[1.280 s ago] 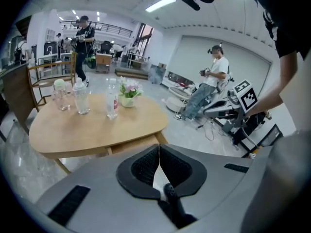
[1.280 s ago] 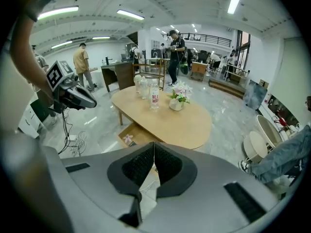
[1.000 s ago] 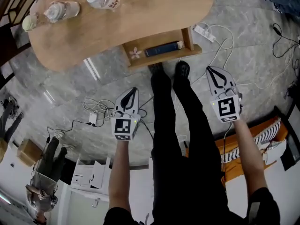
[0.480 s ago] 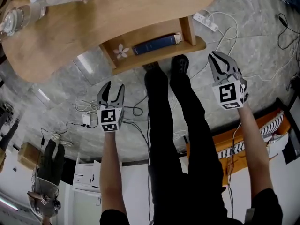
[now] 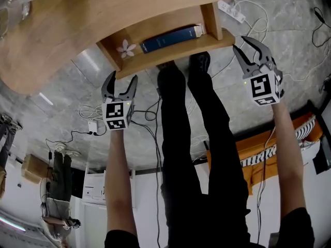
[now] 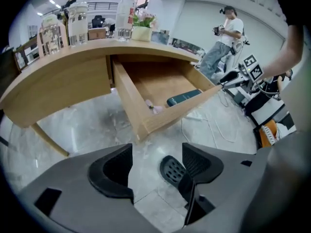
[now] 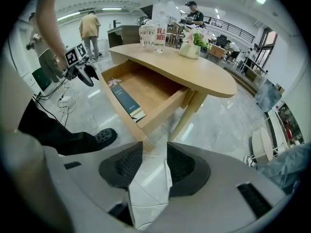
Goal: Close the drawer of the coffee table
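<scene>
- Movement: left gripper [image 5: 122, 81] and right gripper [image 5: 245, 47] sit lower, nearer the drawer [image 5: 170, 57] than a second ago; jaws, shut then, opening on nothing.
- Drawer hangs pulled out from coffee table's [image 5: 72, 30] near edge, long front crosswise, facing the person.
</scene>
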Action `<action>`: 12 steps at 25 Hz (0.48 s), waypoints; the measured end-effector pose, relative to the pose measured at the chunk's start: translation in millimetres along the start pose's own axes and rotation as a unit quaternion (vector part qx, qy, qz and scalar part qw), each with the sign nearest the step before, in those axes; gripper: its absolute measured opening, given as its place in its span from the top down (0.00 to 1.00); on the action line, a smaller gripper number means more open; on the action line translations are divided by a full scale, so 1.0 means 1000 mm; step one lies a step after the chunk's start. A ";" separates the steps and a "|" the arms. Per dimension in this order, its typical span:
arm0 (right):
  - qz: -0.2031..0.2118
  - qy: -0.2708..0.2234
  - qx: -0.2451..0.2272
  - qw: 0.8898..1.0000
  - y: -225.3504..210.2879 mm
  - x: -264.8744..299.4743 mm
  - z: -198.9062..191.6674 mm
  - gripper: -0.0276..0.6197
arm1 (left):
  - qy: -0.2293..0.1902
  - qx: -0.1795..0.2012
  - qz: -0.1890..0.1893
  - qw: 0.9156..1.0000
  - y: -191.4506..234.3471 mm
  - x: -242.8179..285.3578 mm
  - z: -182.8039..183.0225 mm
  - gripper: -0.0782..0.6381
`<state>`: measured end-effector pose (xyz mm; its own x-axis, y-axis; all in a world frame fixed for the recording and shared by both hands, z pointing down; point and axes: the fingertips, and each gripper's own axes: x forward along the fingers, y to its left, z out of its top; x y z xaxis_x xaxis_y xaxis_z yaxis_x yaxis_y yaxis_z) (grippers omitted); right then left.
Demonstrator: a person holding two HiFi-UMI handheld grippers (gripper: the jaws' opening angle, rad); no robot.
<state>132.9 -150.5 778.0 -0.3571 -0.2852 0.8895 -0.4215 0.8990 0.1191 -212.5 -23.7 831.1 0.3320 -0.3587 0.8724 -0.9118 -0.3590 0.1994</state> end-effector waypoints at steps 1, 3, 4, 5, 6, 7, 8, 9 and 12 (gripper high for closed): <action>-0.002 0.004 -0.004 1.000 -0.002 0.000 -0.003 0.73 | -0.002 -0.007 -0.002 1.000 0.001 0.004 0.001 0.45; -0.003 0.017 -0.017 1.000 -0.001 0.001 -0.014 0.73 | -0.003 -0.009 -0.003 1.000 0.001 0.008 0.001 0.44; -0.001 0.023 -0.025 0.999 0.000 0.004 -0.019 0.73 | -0.002 -0.006 -0.002 1.000 0.001 0.010 0.001 0.44; 0.000 0.028 -0.033 0.999 0.001 0.007 -0.024 0.73 | -0.001 -0.001 -0.001 1.000 0.001 0.012 0.000 0.44; 0.000 0.031 -0.039 0.999 0.002 0.012 -0.026 0.73 | 0.001 0.003 0.002 1.000 0.002 0.014 0.000 0.44; 0.000 0.033 -0.043 0.999 0.002 0.017 -0.027 0.73 | 0.002 0.007 0.005 1.000 0.003 0.016 0.000 0.44; -0.001 0.034 -0.044 0.998 0.001 0.022 -0.027 0.73 | 0.003 0.010 0.008 1.000 0.004 0.019 0.000 0.44; -0.001 0.035 -0.046 0.998 0.002 0.027 -0.027 0.73 | 0.003 0.012 0.012 1.000 0.005 0.020 0.000 0.44; 0.001 0.040 -0.055 0.998 0.003 0.042 -0.025 0.73 | 0.003 0.014 0.018 1.000 0.007 0.025 0.002 0.44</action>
<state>137.0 -151.3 827.1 -0.2885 -0.2598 0.9216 -0.3259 0.9317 0.1606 -209.7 -37.1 853.7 0.2971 -0.3677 0.8812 -0.9164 -0.3689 0.1551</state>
